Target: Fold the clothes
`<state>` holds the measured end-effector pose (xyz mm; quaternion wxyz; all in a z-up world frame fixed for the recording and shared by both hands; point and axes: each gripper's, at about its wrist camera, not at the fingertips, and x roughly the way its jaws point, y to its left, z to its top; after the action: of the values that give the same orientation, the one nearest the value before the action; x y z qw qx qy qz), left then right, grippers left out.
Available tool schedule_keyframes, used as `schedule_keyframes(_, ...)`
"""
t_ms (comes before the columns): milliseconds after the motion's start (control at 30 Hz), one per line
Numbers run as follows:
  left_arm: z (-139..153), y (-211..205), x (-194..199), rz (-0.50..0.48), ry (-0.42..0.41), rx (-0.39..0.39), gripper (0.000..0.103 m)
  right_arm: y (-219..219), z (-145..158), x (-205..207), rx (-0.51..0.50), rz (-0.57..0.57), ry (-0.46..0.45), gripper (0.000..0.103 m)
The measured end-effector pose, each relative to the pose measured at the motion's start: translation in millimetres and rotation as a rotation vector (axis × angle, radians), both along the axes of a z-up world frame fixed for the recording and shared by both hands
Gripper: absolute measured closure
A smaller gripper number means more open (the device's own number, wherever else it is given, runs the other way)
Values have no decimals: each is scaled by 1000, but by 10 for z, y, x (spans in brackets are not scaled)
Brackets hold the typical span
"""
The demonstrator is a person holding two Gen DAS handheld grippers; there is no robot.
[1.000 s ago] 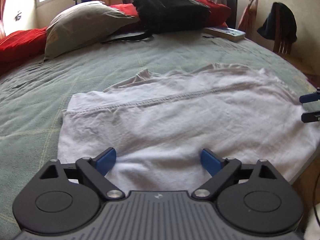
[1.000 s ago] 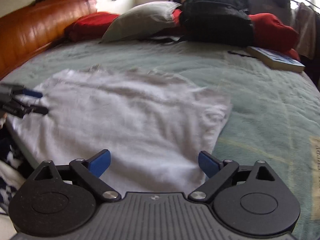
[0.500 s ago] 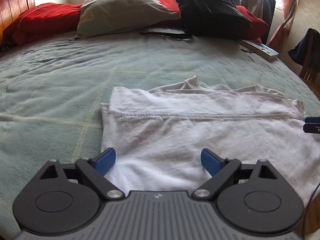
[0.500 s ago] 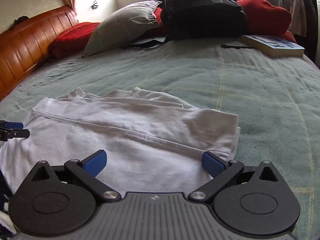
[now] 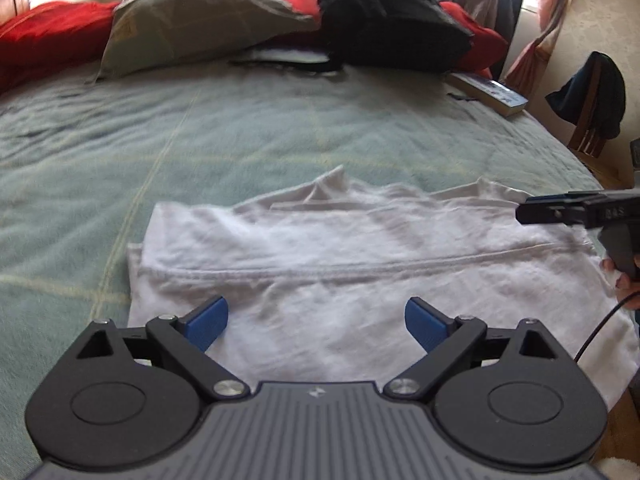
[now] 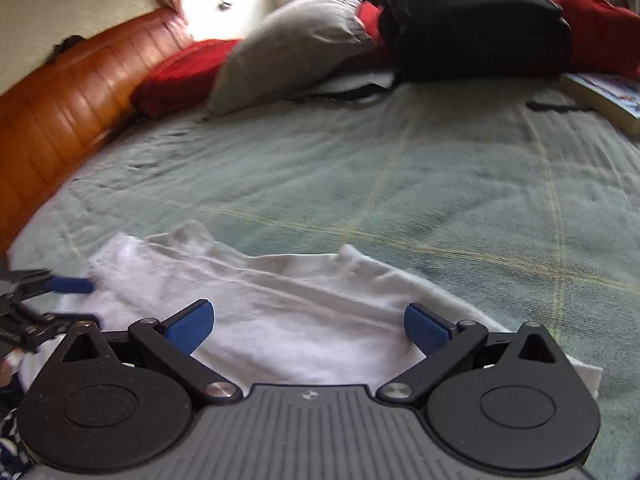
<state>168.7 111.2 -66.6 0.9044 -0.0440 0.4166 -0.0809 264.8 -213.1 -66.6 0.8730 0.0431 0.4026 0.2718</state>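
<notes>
The shirt [image 5: 360, 272] low in the frame is white. The bed cover [image 5: 280, 128] is soft green with thin yellow lines. At the top, the pillow [image 5: 200, 12] is grey, the cushions [image 5: 48, 36] are red and the bag [image 5: 384, 20] is black. The gripper fingers [image 5: 206, 322] have blue pads. In the right wrist view, the headboard [image 6: 68, 92] at upper left is orange-brown wood.

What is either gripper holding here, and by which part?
Nothing. The left gripper and the right gripper are both open above the white shirt, with no cloth between their fingers.
</notes>
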Motion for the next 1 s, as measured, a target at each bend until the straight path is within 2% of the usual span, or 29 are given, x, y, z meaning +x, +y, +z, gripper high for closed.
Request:
schedule_keyframes(67,7,51,-11,0,-2,8,8,-10,-73,106,-6,-19,19,0)
schedule_keyframes(200,141,126,34,4,0,15,8,-14,26,107,-7,-40,21,0)
schedule_keyframes(333,279,94,189,-53,-31,-27,6,-18,186,-46,5,-35,21,0)
schedule_keyframes(433,190,57,369,-100,-16,-54,5,-9,210,-174,1,-36,19,0)
schedule_keyframes(533,17,114,537,-43,5,-11,5,12,176,-247,-33,-50,23,0)
schedule_keyframes(600,-41,195,599,50,14,66,7,11,152,-262,-52,-52,27,0)
schedule_keyframes(700,130,274,481,90,-12,93,7,-9,147,-280,-70,-57,26,0)
schedule_keyframes(800,375,295,230,52,-53,118,5,-22,173,-291,-67,-56,17,0)
schedule_keyframes(867,473,281,48,14,-40,110,5,-6,175,-290,-61,-49,14,0)
schedule_keyframes(1000,429,230,-282,-60,37,-18,4,38,136,-276,-49,-35,20,0)
